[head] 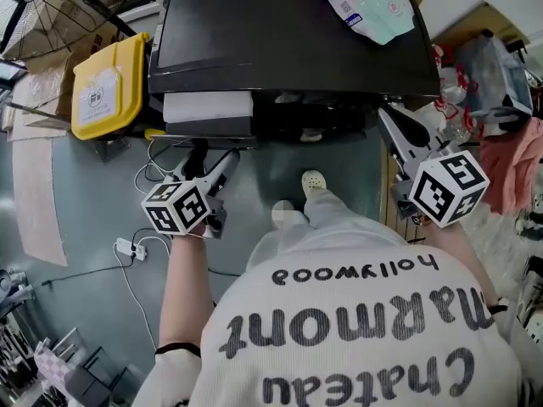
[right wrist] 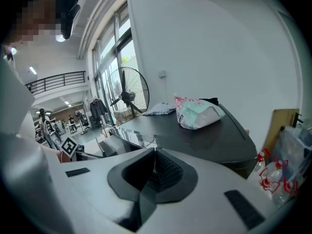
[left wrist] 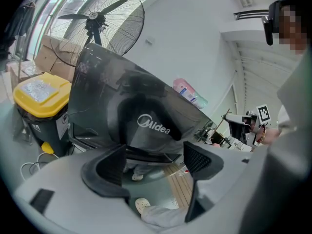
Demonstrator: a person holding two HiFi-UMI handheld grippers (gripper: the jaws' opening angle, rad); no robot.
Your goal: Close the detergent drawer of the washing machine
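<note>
A person stands over a dark washing machine, seen from above, with a gripper in each hand.

Far to the left of the left jaws stands one bin with a yellow lid. One large standing fan rises behind it.

The left gripper has its jaws spread wide, with nothing between them. They point at the front of the machine.

The detergent drawer shows as one pale block sticking out of the machine's front. It lies just ahead of the left jaws and a little to their left. No jaw touches it.

On the machine's top, beyond the right jaws, lies one pastel packet. One folded cloth lies further back.

The right gripper has its jaws pressed together and holds nothing. It hangs off the machine's right front corner, well apart from the drawer.

Judging by this, the task is barely begun. The drawer appears to be pulled out, and neither gripper is against it. What is left is to bring a gripper, most likely the left, onto the drawer's front face and push it fully in.

Counted: one washing machine, one drawer, two grippers, one bin, one fan, one packet and one cloth.
</note>
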